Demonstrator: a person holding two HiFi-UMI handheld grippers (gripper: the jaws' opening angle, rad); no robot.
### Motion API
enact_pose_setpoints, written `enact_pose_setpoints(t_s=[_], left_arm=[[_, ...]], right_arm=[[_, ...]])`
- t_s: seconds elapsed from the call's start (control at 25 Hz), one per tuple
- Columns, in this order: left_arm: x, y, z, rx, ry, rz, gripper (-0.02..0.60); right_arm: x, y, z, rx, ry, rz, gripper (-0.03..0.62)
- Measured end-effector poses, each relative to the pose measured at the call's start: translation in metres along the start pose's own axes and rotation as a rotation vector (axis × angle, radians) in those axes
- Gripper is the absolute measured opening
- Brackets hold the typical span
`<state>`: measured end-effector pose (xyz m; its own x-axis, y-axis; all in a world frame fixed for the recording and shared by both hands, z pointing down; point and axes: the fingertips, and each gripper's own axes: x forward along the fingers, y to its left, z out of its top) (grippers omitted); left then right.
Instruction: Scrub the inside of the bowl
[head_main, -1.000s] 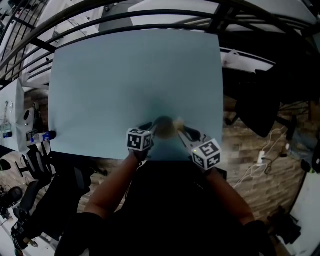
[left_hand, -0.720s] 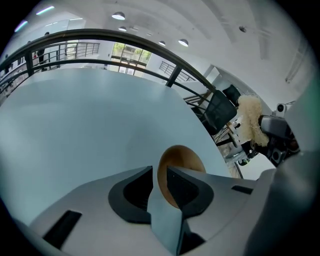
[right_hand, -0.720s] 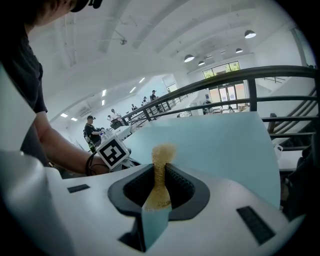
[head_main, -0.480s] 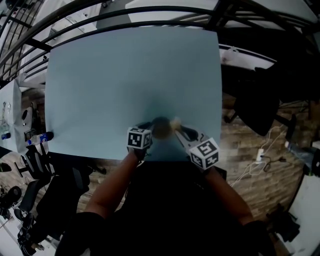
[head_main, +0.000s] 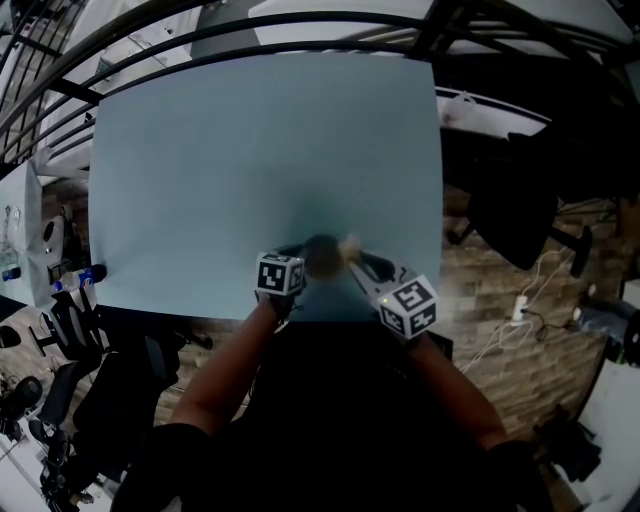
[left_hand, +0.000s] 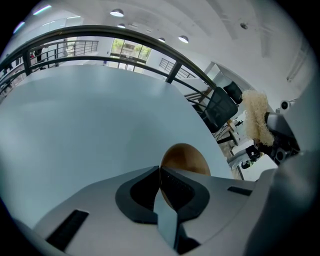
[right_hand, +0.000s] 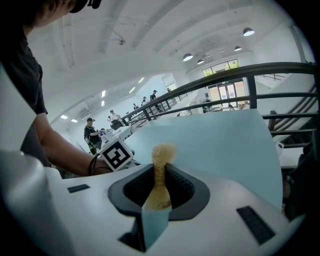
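Note:
A small brown wooden bowl (head_main: 322, 256) is held over the near edge of the pale blue table (head_main: 260, 160). My left gripper (head_main: 296, 256) is shut on the bowl's rim; in the left gripper view the bowl (left_hand: 184, 159) stands on edge between the jaws (left_hand: 160, 177). My right gripper (head_main: 360, 262) is shut on a pale fibrous scrubber (head_main: 350, 246), whose tuft sits at the bowl's right side. In the right gripper view the scrubber (right_hand: 160, 170) rises from the jaws (right_hand: 161, 181). The scrubber (left_hand: 256, 117) also shows at the right of the left gripper view.
Dark railings (head_main: 250, 30) run behind the table. Black office chairs stand at the right (head_main: 520, 215) and lower left (head_main: 70, 330). White cables (head_main: 510, 325) lie on the wooden floor at the right. People stand far off in the right gripper view (right_hand: 92, 131).
Hardly anything differs. Both grippers, bowl and scrubber stay together at the table's near edge; the head view has shifted slightly.

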<state>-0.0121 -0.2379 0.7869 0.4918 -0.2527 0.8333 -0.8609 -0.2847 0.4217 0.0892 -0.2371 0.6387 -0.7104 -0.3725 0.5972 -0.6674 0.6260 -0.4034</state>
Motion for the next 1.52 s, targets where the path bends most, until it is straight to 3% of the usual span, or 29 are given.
enact_pose_setpoints(t_s=[0.32,0.64,0.76,1.0,1.2,1.52], left_arm=[[-0.025,-0.012,0.012,-0.006,-0.05,-0.015,0.009],[-0.071,-0.02,0.021,0.067,-0.111,0.052,0.009],[-0.089,-0.029,0.023,0.062,-0.134,0.038,0.009],[-0.125,-0.042,0.024,0.082,-0.179,0.015,0.009],[-0.151,-0.048,0.02,0.1,-0.22,-0.013,0.009],[-0.194,-0.051,0.021,0.183,-0.323,-0.009,0.011]], right_arm=[[-0.002,0.01,0.005,-0.021,-0.011,-0.017,0.069],[0.006,0.037,0.014,-0.094,-0.031,-0.068,0.071],[0.012,0.05,0.012,-0.143,-0.025,-0.106,0.071],[0.028,0.083,0.008,-0.198,0.081,-0.151,0.071],[0.044,0.106,0.009,-0.318,0.15,-0.192,0.069],[0.056,0.152,-0.006,-0.358,0.24,-0.086,0.067]])
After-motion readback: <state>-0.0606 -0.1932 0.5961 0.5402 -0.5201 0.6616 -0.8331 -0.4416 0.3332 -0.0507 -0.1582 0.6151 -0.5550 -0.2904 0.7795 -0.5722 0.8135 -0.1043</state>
